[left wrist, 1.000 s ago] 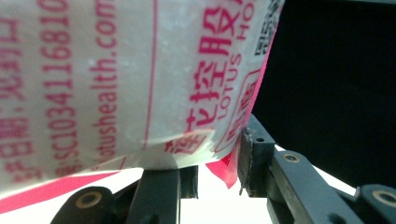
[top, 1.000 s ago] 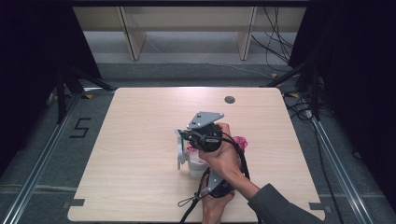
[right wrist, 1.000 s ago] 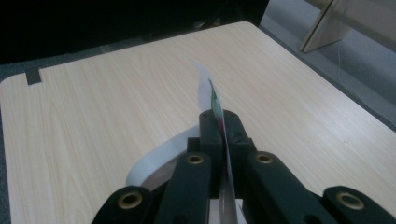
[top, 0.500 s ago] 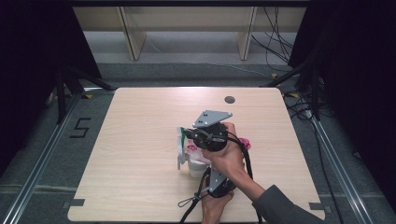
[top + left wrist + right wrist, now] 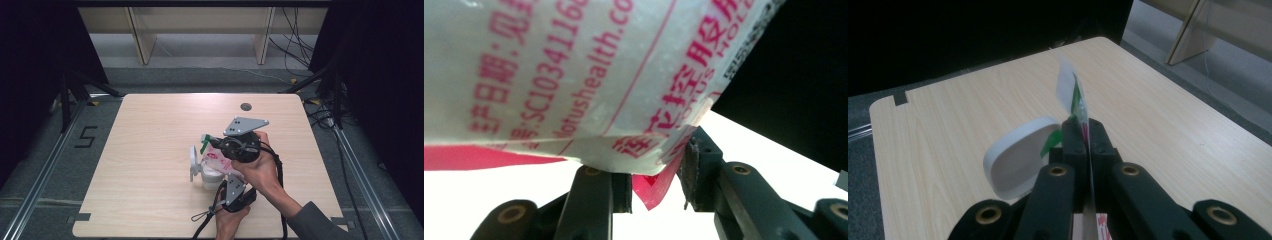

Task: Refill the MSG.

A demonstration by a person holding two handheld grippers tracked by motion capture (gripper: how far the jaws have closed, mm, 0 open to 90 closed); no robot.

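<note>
The right hand-held gripper [image 5: 1083,131], pressed together, is pinching a sachet's [image 5: 217,159] top edge; the left hand-held gripper [image 5: 655,170], loosening, should be re-clamping before any tearing.

The right gripper's two black jaws [image 5: 1087,132] stand pressed together on the thin edge of a flat white plastic pouch with green and red print [image 5: 1074,100], which rises upright past their tips. Just left of the jaws, a round white plastic lid [image 5: 1015,162] stands tilted on edge. Beneath them spreads a pale wooden table [image 5: 1168,125], with dark floor beyond its far edge.
</note>
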